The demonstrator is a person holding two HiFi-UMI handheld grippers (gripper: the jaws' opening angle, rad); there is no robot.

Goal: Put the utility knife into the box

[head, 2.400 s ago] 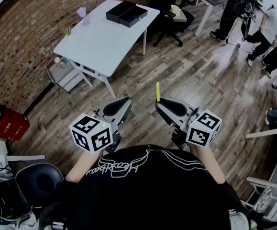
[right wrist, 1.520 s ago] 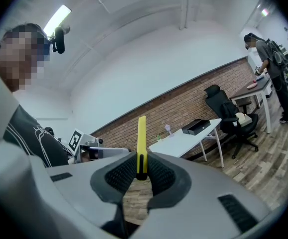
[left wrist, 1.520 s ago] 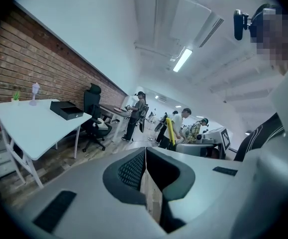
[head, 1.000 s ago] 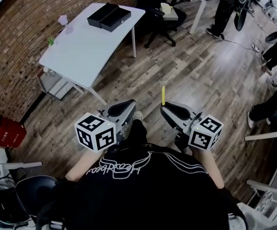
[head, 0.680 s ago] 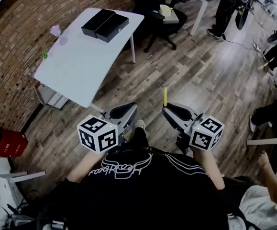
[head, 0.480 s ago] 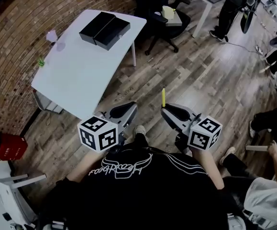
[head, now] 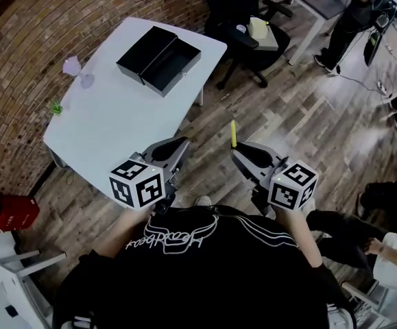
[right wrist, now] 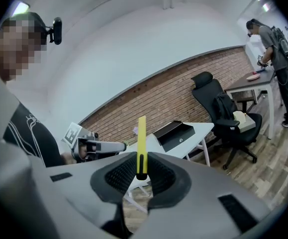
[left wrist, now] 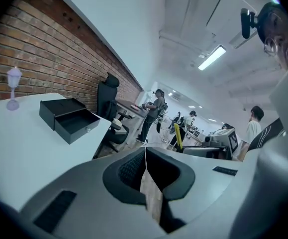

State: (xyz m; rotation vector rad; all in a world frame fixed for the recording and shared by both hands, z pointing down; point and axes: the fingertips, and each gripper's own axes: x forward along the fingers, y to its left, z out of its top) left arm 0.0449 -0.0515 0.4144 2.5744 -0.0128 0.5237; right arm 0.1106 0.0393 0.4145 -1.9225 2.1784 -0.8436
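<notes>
Your R gripper (right wrist: 142,177) w/ jaws tight on upright utility knife (right wrist: 142,142); L gripper (left wrist: 145,156) jaws together, empty; box (head: 160,59) on desk (head: 112,118) ahead.

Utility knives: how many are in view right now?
1. The yellow utility knife stands upright, clamped in the right gripper, above the floor beside the white table. None shows on that table; the black box may hide more.

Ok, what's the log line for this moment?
right tool: shut on utility knife | left tool: shut, empty | box: open, on white table | knife not yet in box
</notes>
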